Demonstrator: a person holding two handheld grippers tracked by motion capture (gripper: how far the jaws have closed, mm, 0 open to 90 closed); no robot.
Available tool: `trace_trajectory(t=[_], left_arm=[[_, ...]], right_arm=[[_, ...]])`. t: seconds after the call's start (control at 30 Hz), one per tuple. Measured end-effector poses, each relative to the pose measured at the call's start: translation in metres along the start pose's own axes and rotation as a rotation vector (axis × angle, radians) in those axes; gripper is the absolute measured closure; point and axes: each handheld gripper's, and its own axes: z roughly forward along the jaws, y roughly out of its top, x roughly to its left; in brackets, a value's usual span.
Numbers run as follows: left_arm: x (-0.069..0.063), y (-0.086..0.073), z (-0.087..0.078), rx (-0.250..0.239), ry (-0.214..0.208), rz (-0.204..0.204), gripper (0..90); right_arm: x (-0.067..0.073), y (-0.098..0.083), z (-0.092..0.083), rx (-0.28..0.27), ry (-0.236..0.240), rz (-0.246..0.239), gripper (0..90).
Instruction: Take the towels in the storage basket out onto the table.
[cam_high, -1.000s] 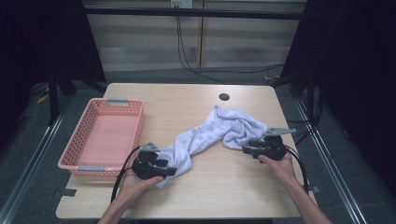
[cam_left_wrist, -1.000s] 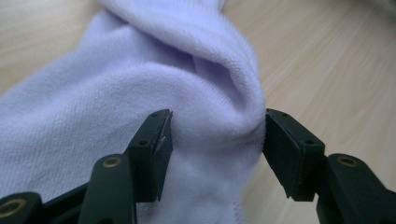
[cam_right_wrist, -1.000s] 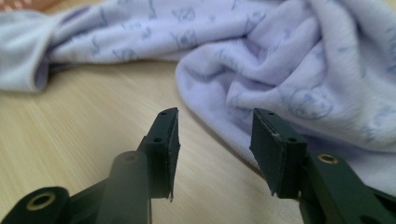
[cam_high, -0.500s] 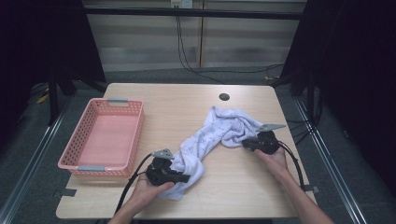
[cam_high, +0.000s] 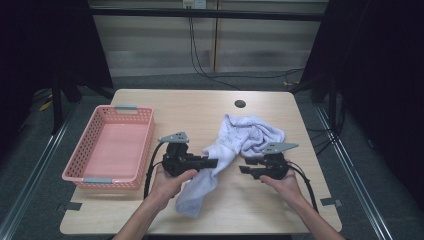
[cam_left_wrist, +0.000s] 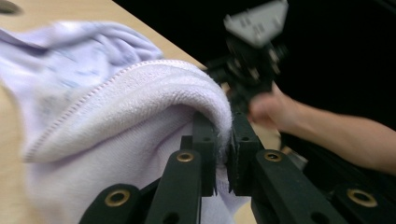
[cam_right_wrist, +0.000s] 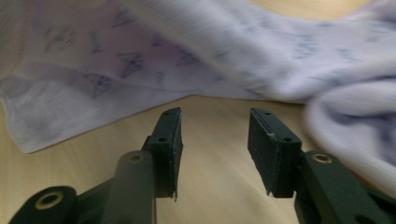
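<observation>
Terry towel (cam_left_wrist: 116, 107) fold pinched by left hand-held gripper (cam_left_wrist: 223, 154); right hand-held gripper (cam_right_wrist: 215, 140) just opening, empty.

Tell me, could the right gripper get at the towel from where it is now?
Probably yes. The right gripper has open jaws with nothing between them, bare table ahead, and the towel edge lies just beyond, unobstructed.

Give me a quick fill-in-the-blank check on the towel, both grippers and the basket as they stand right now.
1. The left gripper is shut on a fold of the ____.
2. The right gripper has just been opening, with ____ between its jaws.
3. The pink basket sits at the table's ____ side in the high view.
4. The towel lies ____ the basket.

Missing words: towel; nothing; left; outside
</observation>
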Motion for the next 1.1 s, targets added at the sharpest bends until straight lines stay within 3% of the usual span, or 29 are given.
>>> trace_trajectory(t=[0.03,0.07,0.13,0.17,0.2,0.27,0.3,0.33,0.37,0.4,0.5,0.6,0.73,0.77,0.8,0.83,0.87,0.9,0.93,1.03,1.07,1.1], left_arm=[[0.000,0.000,0.000,0.000,0.000,0.000,83.8],[0.003,-0.001,-0.003,0.010,0.034,0.022,83.8],[0.018,-0.015,-0.014,0.011,0.093,0.000,82.7],[0.018,-0.015,-0.014,0.011,0.093,0.000,82.0],[0.021,-0.021,-0.018,0.020,0.127,0.009,82.0],[0.031,-0.038,-0.029,0.039,0.187,-0.007,81.3],[0.031,-0.038,-0.029,0.039,0.187,-0.007,81.2],[0.037,-0.046,-0.035,0.022,0.208,-0.030,80.8],[0.037,-0.046,-0.035,0.022,0.208,-0.030,80.8],[0.040,-0.048,-0.039,0.007,0.226,-0.043,80.5],[0.042,-0.046,-0.043,-0.005,0.233,-0.043,78.3],[0.047,-0.046,-0.047,-0.023,0.233,-0.060,78.2],[0.048,-0.046,-0.047,-0.031,0.229,-0.068,78.1],[0.048,-0.046,-0.047,-0.025,0.227,-0.063,77.9],[0.047,-0.046,-0.046,-0.026,0.227,-0.064,77.8],[0.047,-0.046,-0.046,-0.027,0.228,-0.067,77.8],[0.047,-0.046,-0.045,-0.022,0.228,-0.064,76.6],[0.047,-0.046,-0.045,-0.022,0.228,-0.064,76.5],[0.046,-0.046,-0.045,-0.023,0.229,-0.062,76.5],[0.045,-0.047,-0.046,-0.018,0.231,-0.056,76.3],[0.047,-0.047,-0.046,-0.017,0.234,-0.061,76.5],[0.047,-0.047,-0.046,-0.017,0.234,-0.061,76.6]], right_arm=[[0.000,0.000,0.000,0.000,0.000,0.000,54.8],[0.005,0.001,0.006,0.007,0.025,-0.005,54.8],[0.018,0.005,0.024,0.022,0.093,-0.018,53.3],[0.018,0.005,0.024,0.022,0.093,-0.018,53.3],[0.022,0.006,0.030,0.034,0.113,-0.022,52.7],[0.035,0.009,0.049,0.053,0.152,-0.030,51.5],[0.035,0.009,0.049,0.053,0.152,-0.030,51.5],[0.044,0.012,0.062,0.070,0.179,-0.044,51.1],[0.044,0.012,0.062,0.070,0.179,-0.044,51.1],[0.052,0.014,0.076,0.088,0.210,-0.046,49.9],[0.060,0.016,0.089,0.103,0.223,-0.057,48.6],[0.069,0.018,0.103,0.127,0.199,-0.106,43.4],[0.069,0.014,0.106,0.139,0.204,-0.113,42.9],[0.070,0.012,0.105,0.136,0.198,-0.135,43.3],[0.074,0.011,0.102,0.151,0.168,-0.199,48.1],[0.074,0.011,0.102,0.151,0.168,-0.199,48.1],[0.080,0.009,0.098,0.161,0.127,-0.258,57.3],[0.080,0.009,0.098,0.161,0.127,-0.258,57.3],[0.081,0.007,0.095,0.159,0.117,-0.299,62.1],[0.078,-0.002,0.084,0.133,0.128,-0.284,78.6],[0.072,-0.005,0.077,0.146,0.144,-0.255,86.3],[0.072,-0.005,0.077,0.146,0.144,-0.255,86.3]])
